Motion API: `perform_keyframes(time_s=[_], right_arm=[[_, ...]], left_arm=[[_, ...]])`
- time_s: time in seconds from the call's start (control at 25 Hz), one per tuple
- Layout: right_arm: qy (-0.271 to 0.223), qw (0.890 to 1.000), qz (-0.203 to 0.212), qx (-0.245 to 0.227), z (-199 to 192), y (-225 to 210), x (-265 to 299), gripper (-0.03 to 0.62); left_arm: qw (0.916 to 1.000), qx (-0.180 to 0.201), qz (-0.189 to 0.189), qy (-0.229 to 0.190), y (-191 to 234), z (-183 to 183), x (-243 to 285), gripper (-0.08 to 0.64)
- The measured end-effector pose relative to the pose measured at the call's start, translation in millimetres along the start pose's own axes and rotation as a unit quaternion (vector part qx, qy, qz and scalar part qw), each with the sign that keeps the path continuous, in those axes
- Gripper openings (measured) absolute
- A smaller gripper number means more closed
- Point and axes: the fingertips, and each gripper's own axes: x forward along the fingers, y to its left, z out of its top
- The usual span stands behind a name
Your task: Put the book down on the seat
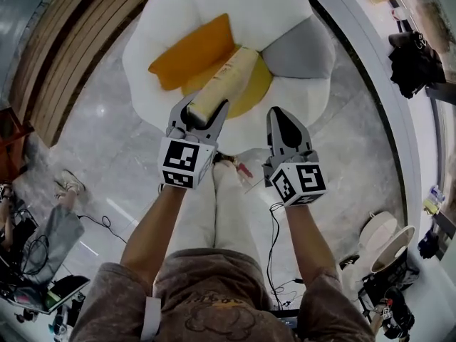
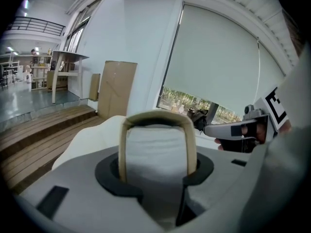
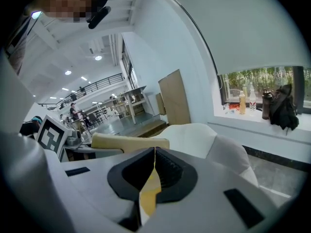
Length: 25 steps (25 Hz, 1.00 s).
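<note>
A thick book point(image 1: 224, 77) with a cream cover sticks forward out of my left gripper point(image 1: 203, 109), which is shut on its near end. The book's far end hangs over the yellow centre point(image 1: 258, 91) of a white flower-shaped seat point(image 1: 214, 6). In the left gripper view the book point(image 2: 158, 149) shows end on, white pages wrapped by the cover, pinched between the jaws. My right gripper point(image 1: 283, 120) floats beside it on the right, shut and holding nothing; its tips meet in the right gripper view point(image 3: 154, 152), where the book point(image 3: 129, 142) lies to the left.
An orange cushion point(image 1: 196, 48) and a grey cushion point(image 1: 303, 52) lie on the seat. Wooden steps point(image 1: 64, 48) run at the left. A window ledge carries a black bag point(image 1: 413, 63) and bottles point(image 3: 243, 103). Cables point(image 1: 274, 262) trail over the floor by my legs.
</note>
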Motion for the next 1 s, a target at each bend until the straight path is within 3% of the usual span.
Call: perform_keyframes(time_s=[0.56,1.0], right_arm=[[0.034,0.999,-0.009,0.035,-92,-18,36,0.02],[0.044,0.998,-0.016,0.04,-106,-33,51,0.02]], left_arm=[[0.9996,-0.012,-0.005,0.026,12,-82,47,0.206],[0.998,-0.043,-0.007,0.047,32,-114,79,0.206]])
